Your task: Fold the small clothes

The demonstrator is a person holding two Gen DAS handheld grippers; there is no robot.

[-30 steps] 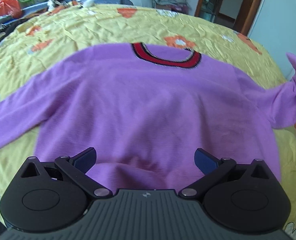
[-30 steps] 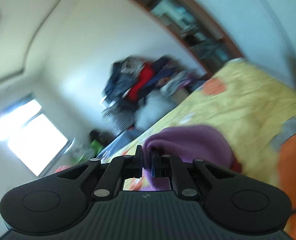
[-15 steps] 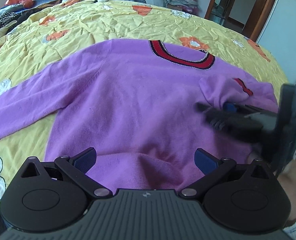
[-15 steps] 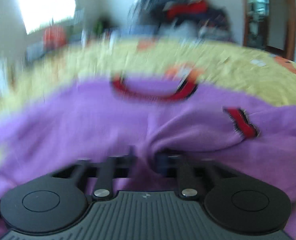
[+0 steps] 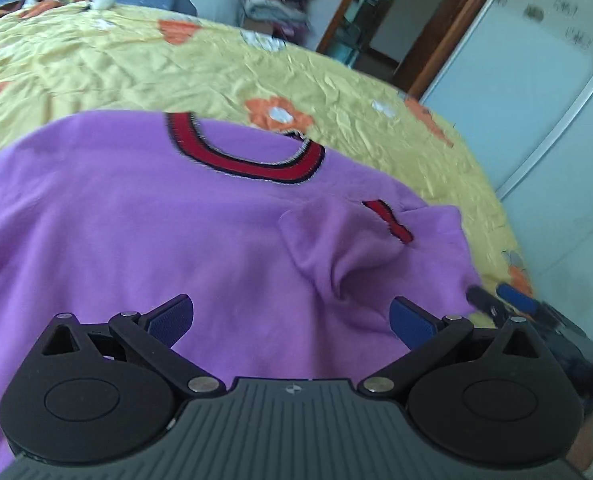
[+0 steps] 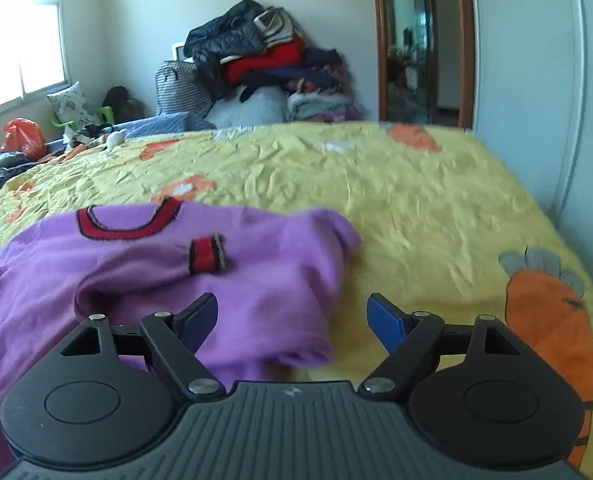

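Observation:
A purple sweater with a red and dark neckband lies flat on the yellow bed. Its right sleeve, with a red cuff, lies folded in over the chest. It also shows in the right wrist view, cuff up. My left gripper is open and empty above the sweater's lower body. My right gripper is open and empty just off the sweater's right edge; it also shows in the left wrist view.
A yellow bedspread with orange carrot prints covers the bed. A pile of clothes stands against the far wall. A doorway and white wardrobe are on the right. An orange bag lies far left.
My right gripper carried the right sleeve over onto the chest, opened, let it go and drew back to the sweater's right edge. My left gripper stayed open.

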